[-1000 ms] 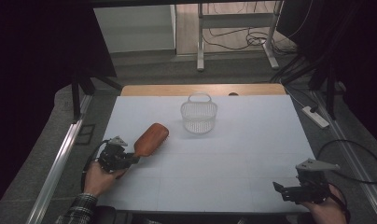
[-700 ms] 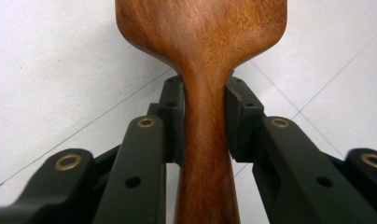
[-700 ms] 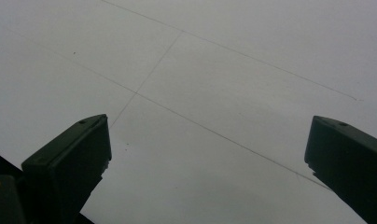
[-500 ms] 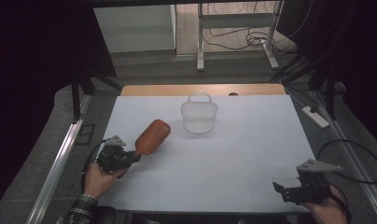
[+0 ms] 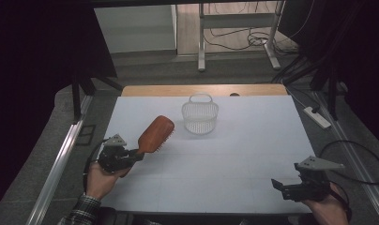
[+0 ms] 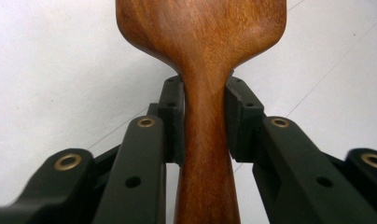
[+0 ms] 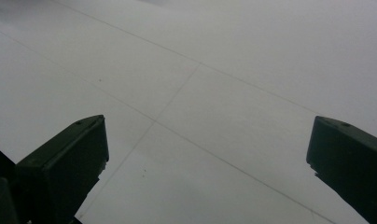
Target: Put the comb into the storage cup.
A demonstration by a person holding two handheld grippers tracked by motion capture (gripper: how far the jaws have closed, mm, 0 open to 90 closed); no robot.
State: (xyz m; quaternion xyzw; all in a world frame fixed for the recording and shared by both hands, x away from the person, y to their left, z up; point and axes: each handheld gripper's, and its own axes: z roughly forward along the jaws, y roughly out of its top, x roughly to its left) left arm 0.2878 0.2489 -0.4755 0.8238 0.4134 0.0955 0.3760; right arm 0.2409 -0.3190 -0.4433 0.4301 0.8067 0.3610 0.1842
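Broad white table top [image 5: 234, 164], bare apart from two things. Toward its far middle, a small translucent white plastic basket with a hoop handle [image 5: 200, 114], upright, unmoved against the earlier pictures. Left of that and nearer, an oval wooden hairbrush with a red-brown back [image 5: 155, 134], now raised off the surface and tilted up, head aimed toward the basket, bristles facing down and to the right; earlier lower and flatter, head farther from the basket. Near, not touching, not yet over the rim. Probably a carry toward the basket under way, with the drop-in not yet done. At the near left, left gripper [image 5: 131, 156], pinching the brush by its narrow neck; seen along its own jaws, both black pads pressed flat against the handle [image 6: 205, 140] just under the widening head, grip centred and looking firm. At the near right corner, right gripper [image 5: 291, 189], low over the table, about where it sat a second ago; jaws spread wide on nothing, bare white surface with faint seam lines between them [image 7: 200, 140]. Well apart from brush and basket.
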